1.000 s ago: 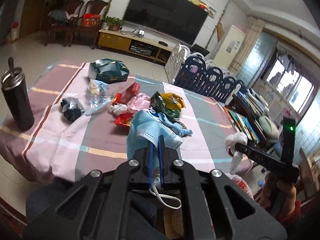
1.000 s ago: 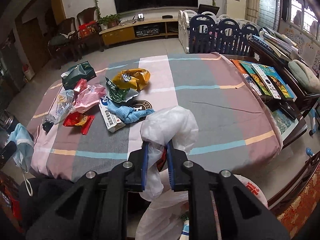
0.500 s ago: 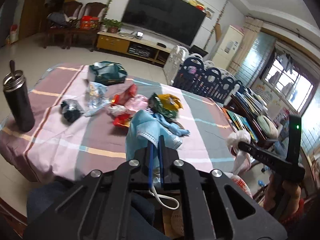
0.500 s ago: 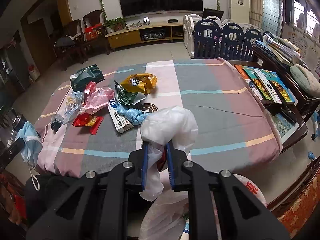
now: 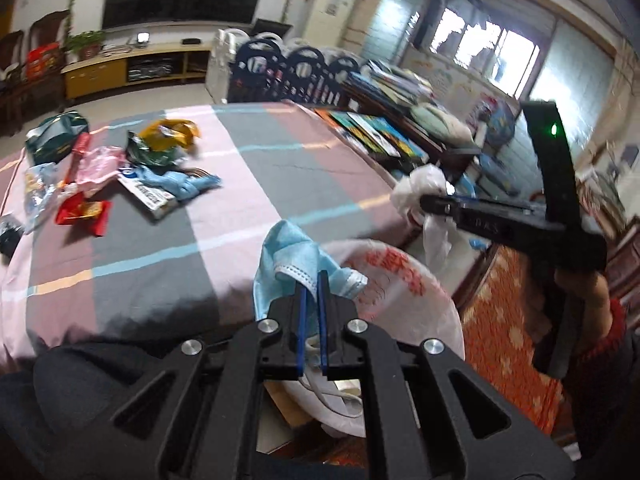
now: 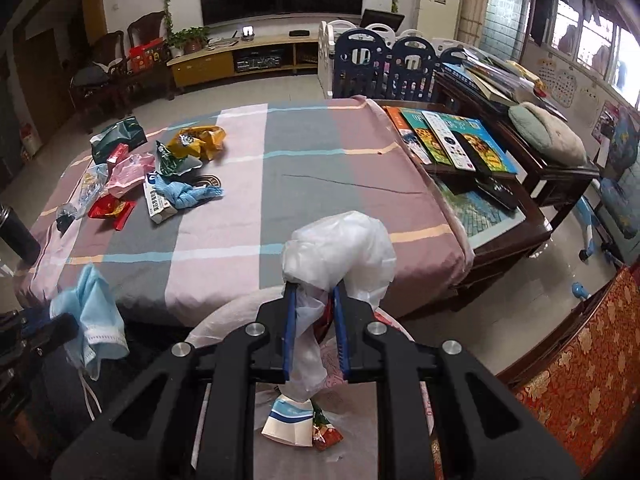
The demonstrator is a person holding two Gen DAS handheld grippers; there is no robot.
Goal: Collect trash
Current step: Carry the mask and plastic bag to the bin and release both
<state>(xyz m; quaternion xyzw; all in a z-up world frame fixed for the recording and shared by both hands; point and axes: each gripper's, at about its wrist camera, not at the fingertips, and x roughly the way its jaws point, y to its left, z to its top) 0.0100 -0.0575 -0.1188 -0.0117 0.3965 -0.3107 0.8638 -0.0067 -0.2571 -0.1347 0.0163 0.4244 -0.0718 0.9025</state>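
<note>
L wrist view: left hand-held gripper (image 5: pixel 312 280) pressed together on a blue face mask (image 5: pixel 286 258), ear loop dangling below the blue pads. White trash bag (image 5: pixel 404 300) lies directly ahead and to the right of the tips, its mouth just beyond and under the mask. Judgement: coming move is a short fwd/down carry, then let go over the opening. Right hand-held gripper (image 5: pixel 424 200) crosses from the right, pinching the bunched bag rim up. It is nearer the bag's far edge; left is nearer the near edge. Nothing between mask and mouth, though the view is motion-blurred. Remaining litter sits well apart, far left on the striped counter (image 5: pixel 248 160): red wrapper (image 5: pixel 82 212), yellow bag (image 5: pixel 174 130), blue cloth (image 5: pixel 180 184), a printed carton (image 5: pixel 146 194). R wrist view: right hand-held gripper (image 6: pixel 314 292) clamps a wad of the bag's white film (image 6: pixel 340 244), rest of the bag hanging below w/ a paper carton and a small wrapper (image 6: pixel 300 424) visible inside. Mask (image 6: pixel 92 304) hangs at lower left from the left tool, beside the bag rim and not yet over it; its long axis is roughly vertical. Low table w/ books (image 6: pixel 452 140) stands right of the counter, out of the path. Risk, as judged: the loop may snag on the pads at release.
</note>
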